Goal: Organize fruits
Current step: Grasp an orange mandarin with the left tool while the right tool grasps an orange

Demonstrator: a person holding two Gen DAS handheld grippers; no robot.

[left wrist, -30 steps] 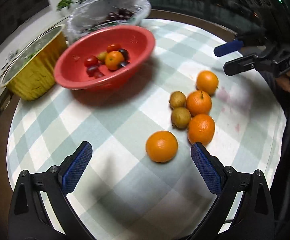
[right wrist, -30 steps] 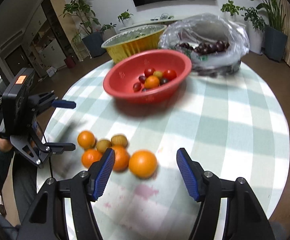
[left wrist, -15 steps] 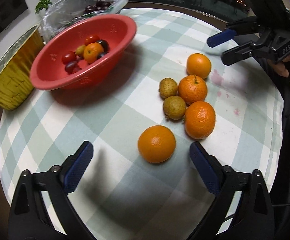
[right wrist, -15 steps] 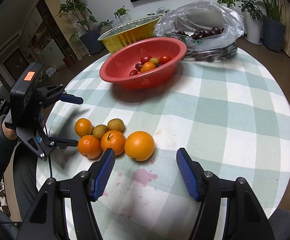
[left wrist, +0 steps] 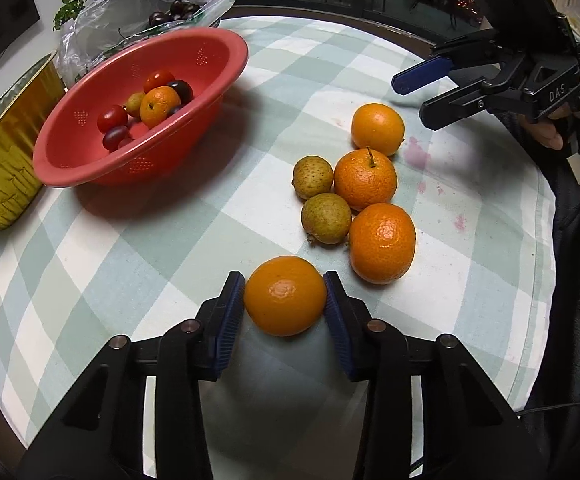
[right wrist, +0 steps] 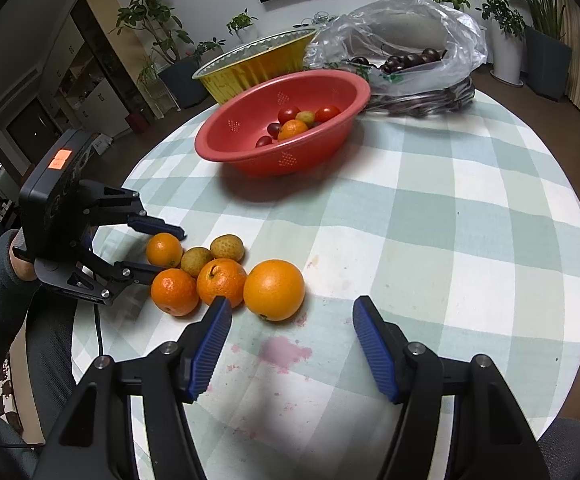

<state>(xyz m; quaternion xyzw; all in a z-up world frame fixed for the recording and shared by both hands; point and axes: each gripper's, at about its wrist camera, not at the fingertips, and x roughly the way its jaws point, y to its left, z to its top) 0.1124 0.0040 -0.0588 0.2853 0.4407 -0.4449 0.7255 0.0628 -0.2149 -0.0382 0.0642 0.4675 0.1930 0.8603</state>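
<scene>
The round orange citrus fruit [left wrist: 285,295] rests on the surface, well apart from the red perforated plastic bowl [left wrist: 193,60], on the person's side of it. The left tongs [left wrist: 283,280] are clamped on it, one blue pad on each flank. Their jaws have just been closing: a second ago they stood wide apart, with this fruit lying loose ahead of them.

The right tongs [right wrist: 292,306] show the same half-wide gap as before, jaws apart with nothing between them, over pink stains on the cloth.

The other loose fruit has not shifted. Three more oranges [left wrist: 365,179] and two small speckled yellow-green fruits [left wrist: 313,177] cluster together, further from the red bowl than the clamped one is in the left wrist view.

The red bowl holds one small orange [left wrist: 159,106], red cherry tomatoes [left wrist: 112,119], a few dark purple ones and a pale yellow-green one.

Just behind the bowl, a clear plastic bag [right wrist: 406,28] holds dark cherries [right wrist: 408,60] and lies in a dark basket. Just beside the bowl stands a gold foil tray [left wrist: 1,168]; I cannot tell its contents.

All of it sits on the round surface [left wrist: 129,240], under a green-and-white checked cloth.
</scene>
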